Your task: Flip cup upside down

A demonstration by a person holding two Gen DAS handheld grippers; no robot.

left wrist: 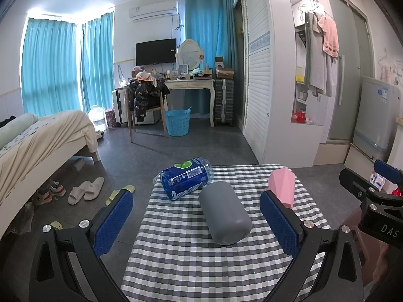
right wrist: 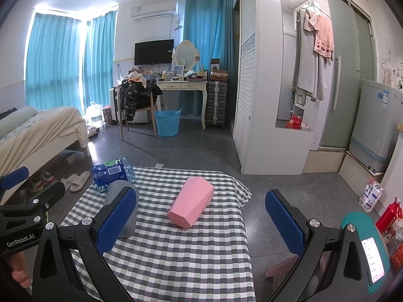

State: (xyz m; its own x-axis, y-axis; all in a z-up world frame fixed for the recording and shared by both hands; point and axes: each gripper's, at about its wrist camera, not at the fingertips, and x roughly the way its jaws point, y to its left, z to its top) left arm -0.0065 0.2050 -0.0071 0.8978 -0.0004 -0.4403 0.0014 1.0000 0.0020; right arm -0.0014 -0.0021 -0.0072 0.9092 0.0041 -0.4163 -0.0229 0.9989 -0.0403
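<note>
Blue-padded fingers frame both views: the left gripper (left wrist: 196,222) stands wide apart with nothing between its pads, hovering low over the checked tablecloth (left wrist: 191,259), and the right gripper (right wrist: 200,220) is spread just as wide and equally empty. Lined up between the left gripper's fingers lies a grey cup (left wrist: 225,213) on its side, its closed end toward the camera; whether anything is inside cannot be told, since its mouth faces away. Touching its far end is a blue-labelled water bottle (left wrist: 186,178), also lying down near the table's far edge. A pink faceted cup (right wrist: 190,205) lies on its side in front of the right gripper, well apart from the grey one. Which cup is meant is unclear, but both are toppled and ungrasped, so I judge this to be the approach stage. Next, one gripper would need to close around a cup's body, lift it, and rotate it so the mouth faces down.
</note>
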